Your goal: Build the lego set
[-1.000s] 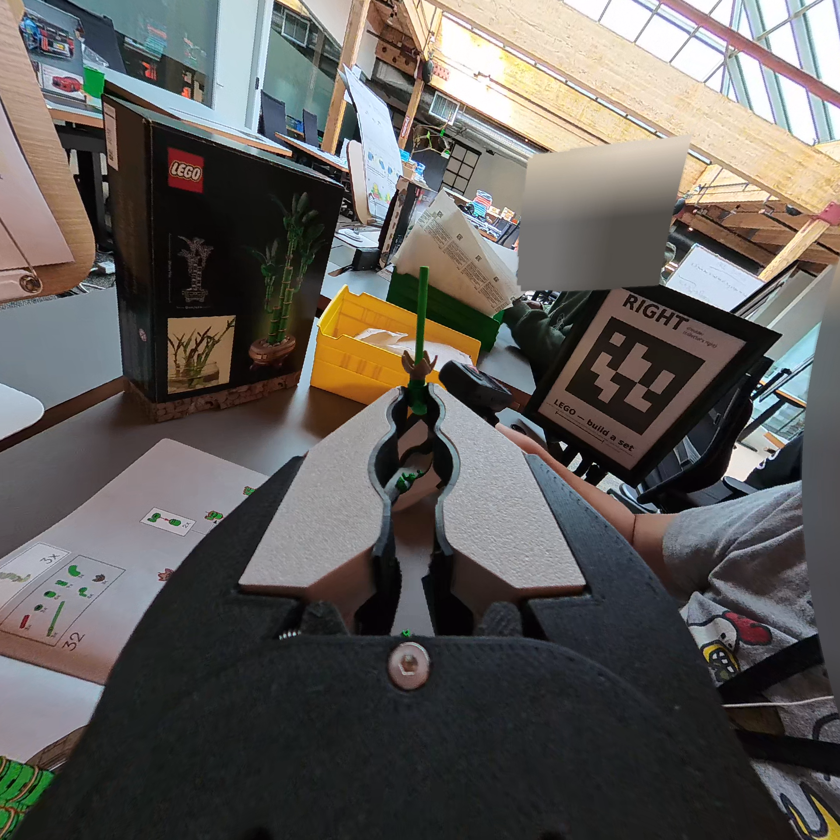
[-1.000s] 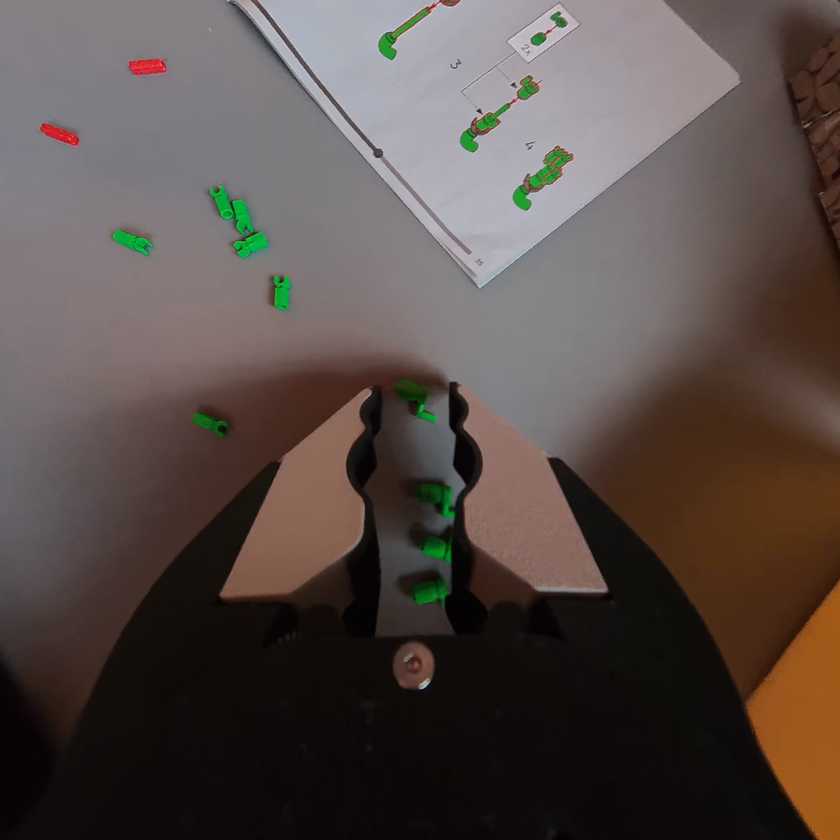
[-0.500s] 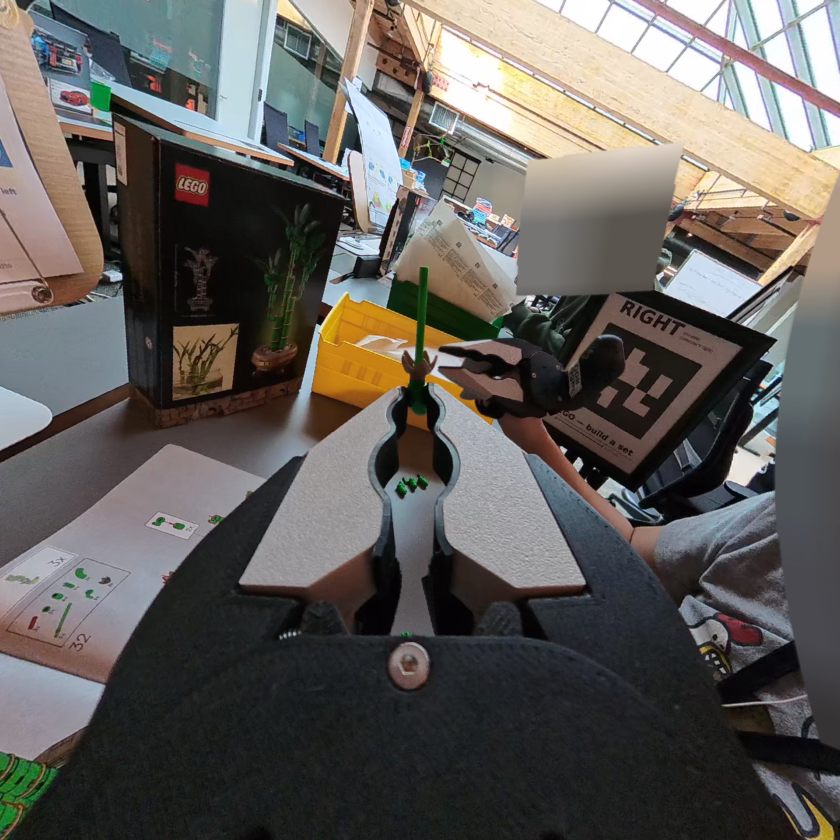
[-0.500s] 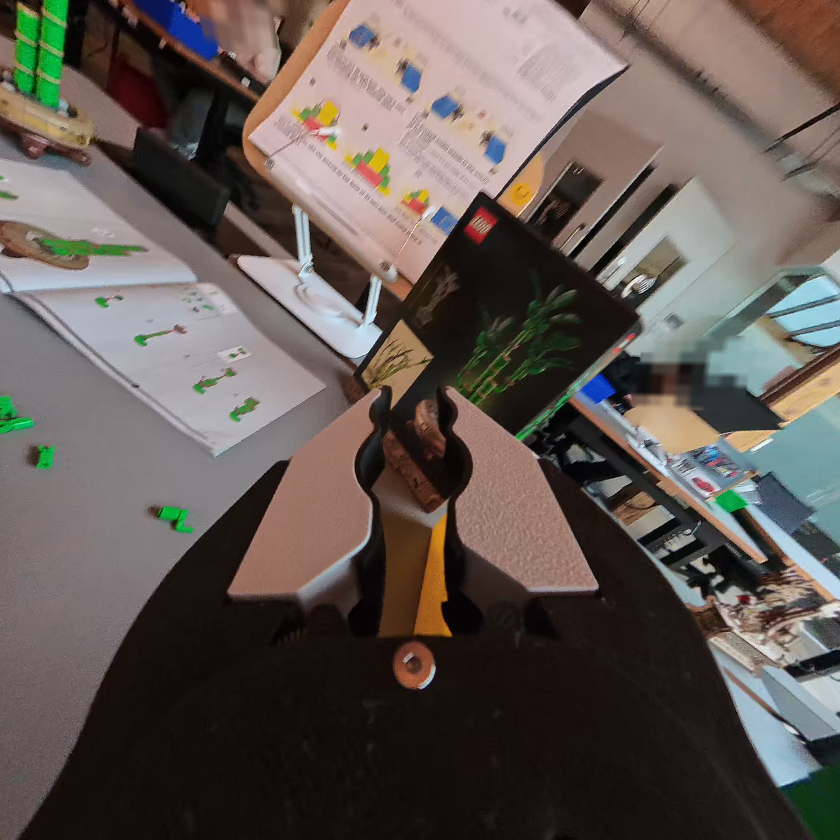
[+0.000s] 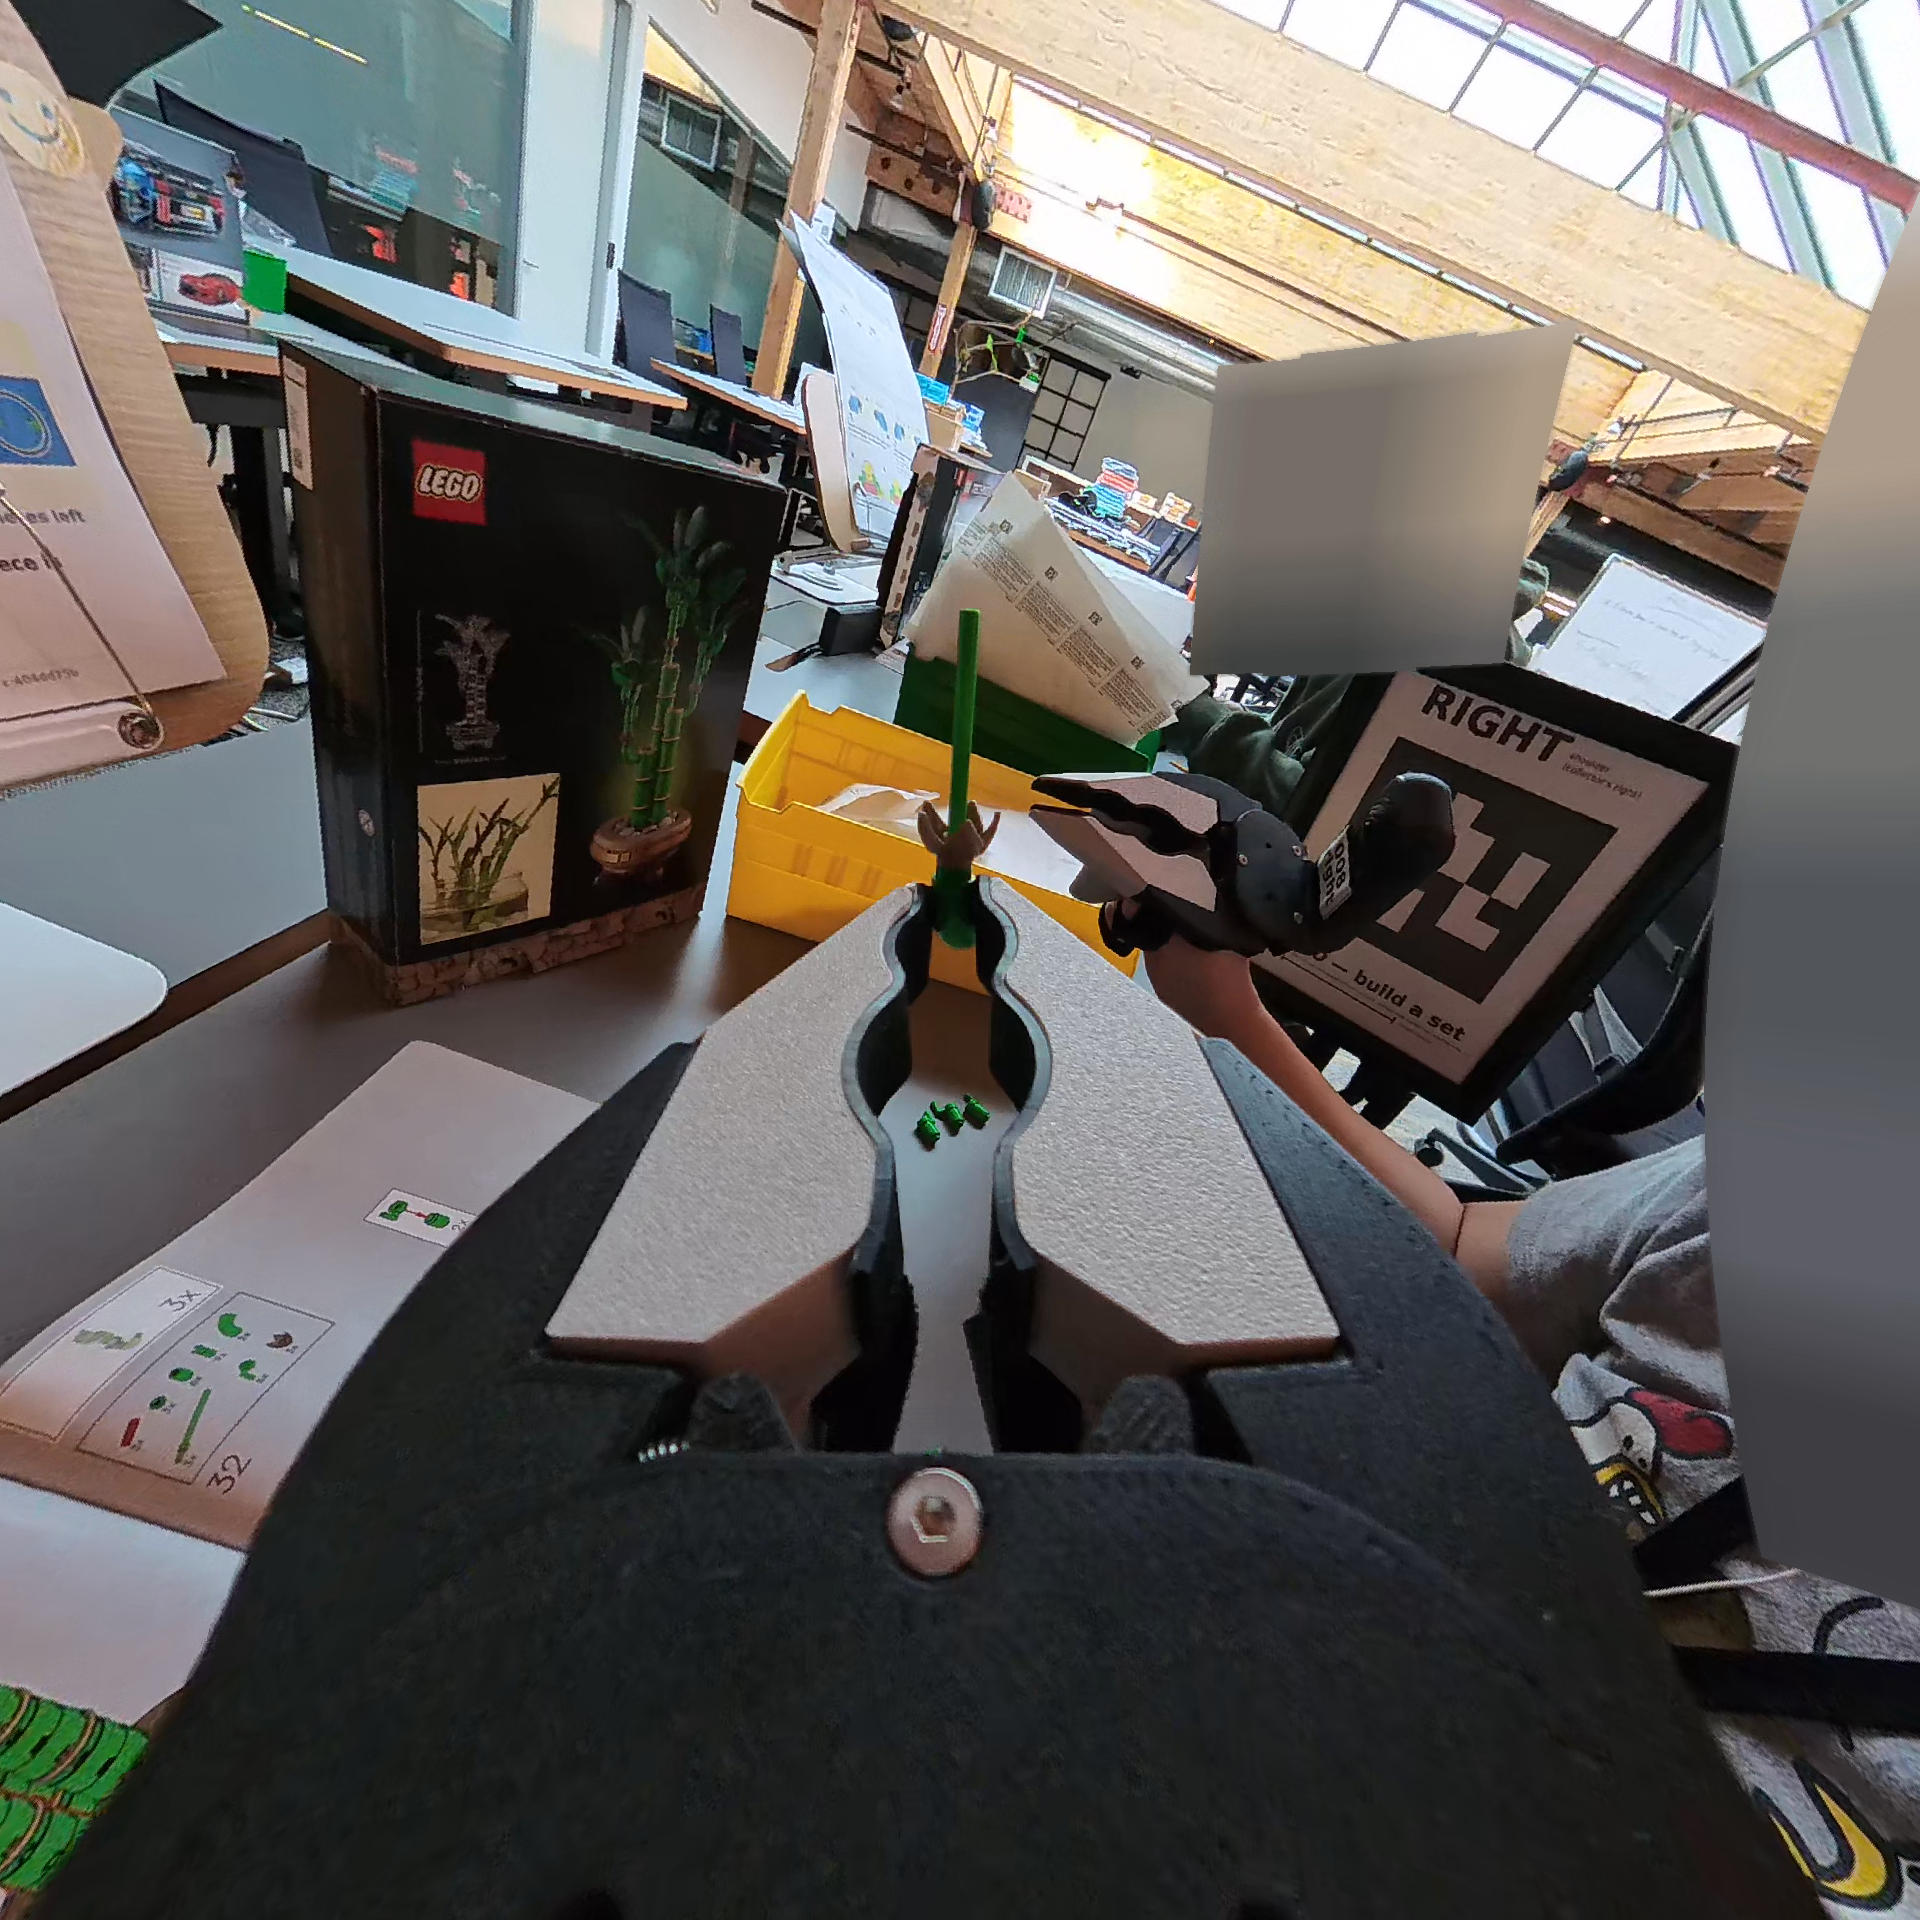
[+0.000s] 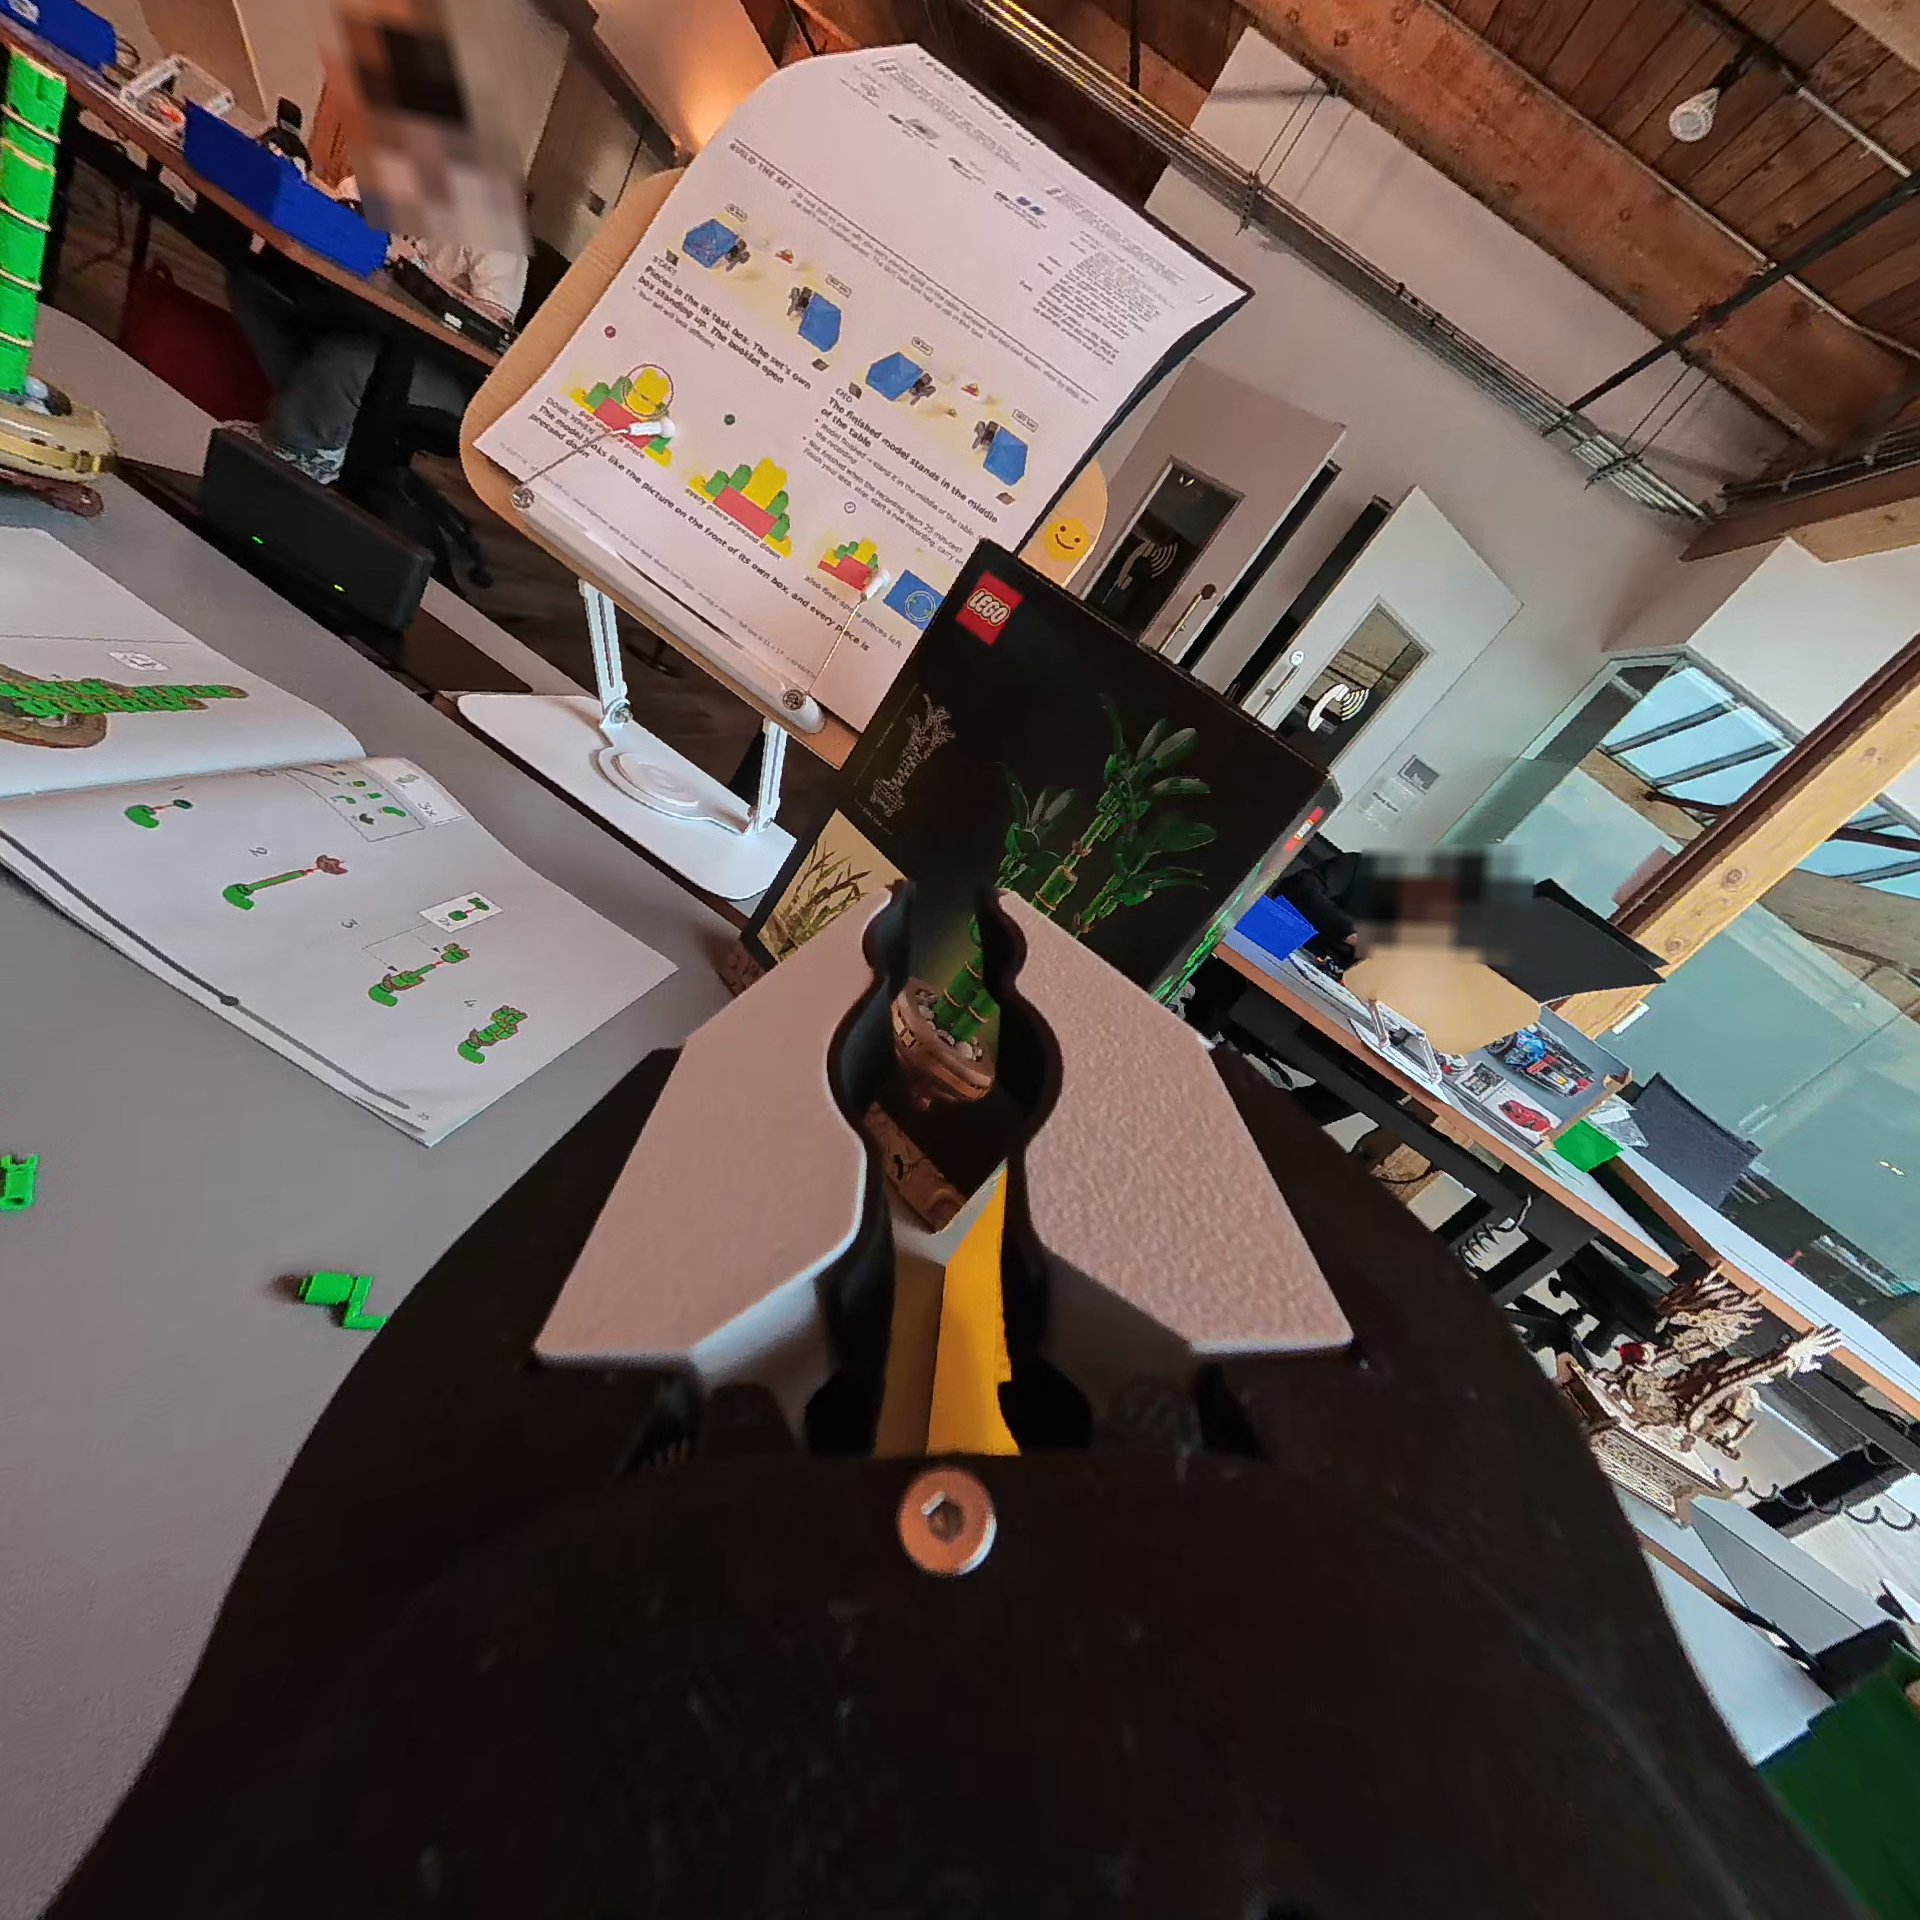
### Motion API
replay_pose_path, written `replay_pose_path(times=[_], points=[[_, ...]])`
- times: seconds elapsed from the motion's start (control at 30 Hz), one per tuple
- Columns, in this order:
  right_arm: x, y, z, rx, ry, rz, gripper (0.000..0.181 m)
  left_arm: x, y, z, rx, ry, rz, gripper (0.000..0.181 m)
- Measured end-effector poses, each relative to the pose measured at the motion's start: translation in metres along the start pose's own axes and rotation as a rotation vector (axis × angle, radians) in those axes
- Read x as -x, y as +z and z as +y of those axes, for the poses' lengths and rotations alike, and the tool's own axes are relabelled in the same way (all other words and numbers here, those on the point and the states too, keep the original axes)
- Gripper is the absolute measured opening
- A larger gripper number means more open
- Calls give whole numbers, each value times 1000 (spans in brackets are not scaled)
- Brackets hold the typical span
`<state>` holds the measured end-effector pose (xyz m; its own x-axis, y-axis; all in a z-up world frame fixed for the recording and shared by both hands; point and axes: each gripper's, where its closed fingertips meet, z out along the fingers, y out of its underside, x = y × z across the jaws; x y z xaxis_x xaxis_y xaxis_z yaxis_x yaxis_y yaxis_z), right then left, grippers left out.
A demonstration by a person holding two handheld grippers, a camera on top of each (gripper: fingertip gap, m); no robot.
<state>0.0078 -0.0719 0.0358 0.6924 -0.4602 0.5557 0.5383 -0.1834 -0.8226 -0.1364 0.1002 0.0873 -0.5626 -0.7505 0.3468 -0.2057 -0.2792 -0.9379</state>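
My left gripper [image 5: 951, 904] is shut on the base of a thin green stem [image 5: 966, 707] that stands upright, with a brown leaf-like piece [image 5: 956, 831] low on it. My right gripper [image 5: 1044, 805] hangs just right of the stem at the brown piece's height, tips pointing at it but apart from it. In the right wrist view its jaws [image 6: 940, 904] are nearly closed with a green blur between the tips, a small green piece. Loose green pieces lie on the table [image 5: 951, 1117] [image 6: 338, 1299]. The open instruction booklet [image 5: 260, 1247] [image 6: 312, 883] lies at the left.
The black set box [image 5: 540, 707] [image 6: 1091, 779] stands behind the booklet. A yellow bin [image 5: 810, 862] and a green bin [image 5: 997, 717] with papers sit beyond the stem. A marker board [image 5: 1486, 883] stands right. A sheet on a stand [image 6: 831, 364] and a green bamboo model [image 6: 26, 208] stand far left. Tip to tip, the grippers are about 25 cm apart.
My right gripper rose from the loose green pieces on the table, closed its jaws, and moved in level beside the stem. My left gripper has held the stem almost still.
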Motion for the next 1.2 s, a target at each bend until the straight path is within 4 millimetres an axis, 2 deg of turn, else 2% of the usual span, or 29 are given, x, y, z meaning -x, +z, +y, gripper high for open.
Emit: replay_pose_path(times=[0.47, 0.83, 0.9, 1.0, 1.1, 1.2], points=[[-3, -1, 3, 21, 19, 3, 11, -1, -3, -3, -5, 15, -8, 6], [11, 8, 24, 131, 33, -88, 11, 0, -6, -7, -15, 17, -16, 6], [27, 11, 37, 200, 84, -187, 11, 0, -7, -7, -16, 19, -19, 6], [80, 8, 72, 421, 269, -488, 13, 1, -8, -7, -17, 18, -21, 6], [115, 4, 93, 554, 268, -616, 18, 1, -8, -8, -19, 17, -19, 6], [146, -2, 105, 650, 273, -716, 24, 0, -7, -7, -16, 17, -17, 6]])
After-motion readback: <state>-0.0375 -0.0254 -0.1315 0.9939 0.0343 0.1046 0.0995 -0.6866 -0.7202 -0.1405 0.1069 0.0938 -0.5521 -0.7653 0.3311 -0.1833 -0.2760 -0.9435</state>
